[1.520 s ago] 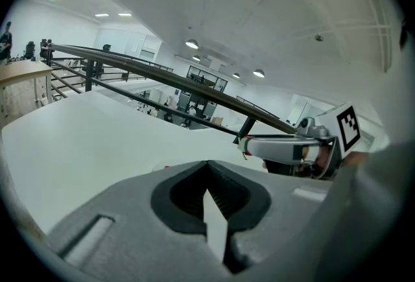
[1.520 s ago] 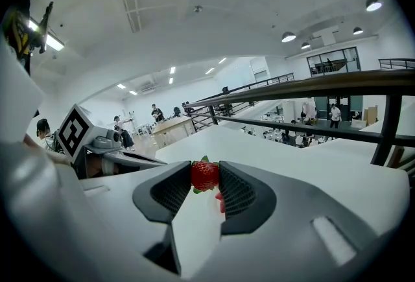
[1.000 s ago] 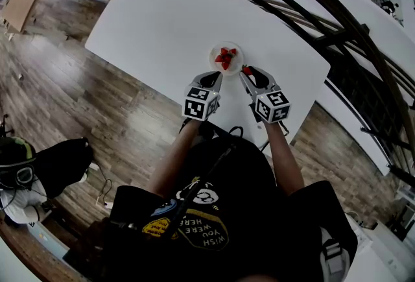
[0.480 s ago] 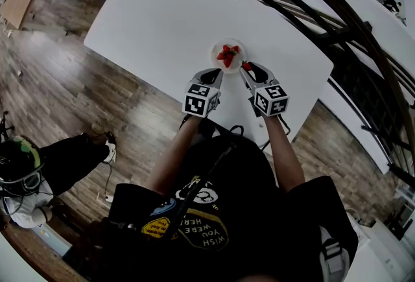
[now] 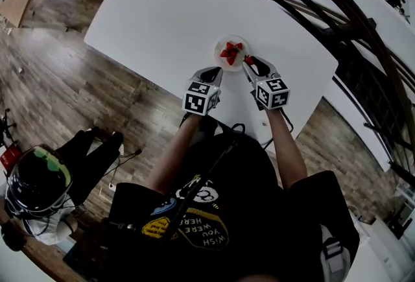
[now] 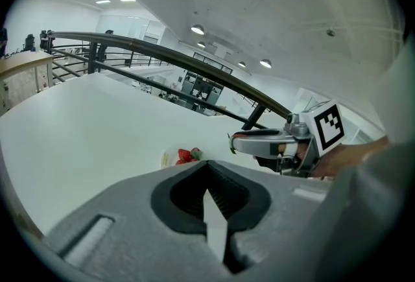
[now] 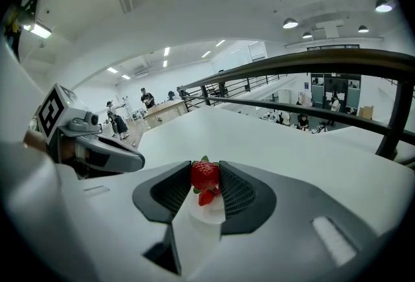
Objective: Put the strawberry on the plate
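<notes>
Right gripper view: strawberry [image 7: 205, 174] clamped in right claw [image 7: 205, 177], plate [image 7: 207, 209] seemingly half-hidden beneath; left claw [image 6: 207, 167] together.

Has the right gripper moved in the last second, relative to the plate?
Yes. The right gripper, shut on the strawberry, has come closer to the plate; its tip is now at the plate's near rim.

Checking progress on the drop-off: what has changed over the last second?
The right gripper, jaws shut on the strawberry, has edged closer to the rim of the plate. Nothing was taken or released. The left gripper, shut and empty, stays beside the plate; the strawberries already on it lie as before.
</notes>
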A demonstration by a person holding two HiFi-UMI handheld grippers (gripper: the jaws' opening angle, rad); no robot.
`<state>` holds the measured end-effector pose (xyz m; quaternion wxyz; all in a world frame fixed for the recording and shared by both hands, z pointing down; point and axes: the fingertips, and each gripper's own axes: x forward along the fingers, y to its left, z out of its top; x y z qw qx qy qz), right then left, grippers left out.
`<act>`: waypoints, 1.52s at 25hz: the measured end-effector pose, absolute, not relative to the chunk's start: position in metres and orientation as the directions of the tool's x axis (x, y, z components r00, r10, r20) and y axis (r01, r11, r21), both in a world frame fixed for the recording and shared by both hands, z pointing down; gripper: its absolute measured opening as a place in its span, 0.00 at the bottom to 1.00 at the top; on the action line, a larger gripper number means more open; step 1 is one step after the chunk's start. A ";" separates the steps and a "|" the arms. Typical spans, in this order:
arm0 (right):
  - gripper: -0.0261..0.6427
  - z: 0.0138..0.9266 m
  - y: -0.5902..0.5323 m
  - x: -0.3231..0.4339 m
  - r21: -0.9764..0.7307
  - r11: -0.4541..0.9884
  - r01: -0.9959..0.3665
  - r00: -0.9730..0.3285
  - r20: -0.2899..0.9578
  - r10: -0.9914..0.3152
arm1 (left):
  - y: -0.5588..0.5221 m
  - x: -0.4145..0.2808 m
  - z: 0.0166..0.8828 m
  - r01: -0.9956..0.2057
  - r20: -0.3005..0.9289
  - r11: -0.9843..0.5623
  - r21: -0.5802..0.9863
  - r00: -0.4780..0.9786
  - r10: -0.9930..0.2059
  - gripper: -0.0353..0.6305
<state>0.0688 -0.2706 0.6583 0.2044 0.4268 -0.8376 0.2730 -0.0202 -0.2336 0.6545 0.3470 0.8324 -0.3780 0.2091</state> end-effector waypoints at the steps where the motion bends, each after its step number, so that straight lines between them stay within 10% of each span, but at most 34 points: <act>1: 0.24 0.661 -0.273 0.068 -0.282 0.486 -0.827 -0.551 0.578 -0.602 | -0.234 -0.022 0.656 -0.775 0.613 -0.471 0.421 0.626 -0.481 0.06; 38: 0.24 0.728 -0.284 0.085 -0.248 0.497 -0.831 -0.516 0.678 -0.524 | -0.251 -0.027 0.697 -0.799 0.665 -0.424 0.426 0.594 -0.452 0.06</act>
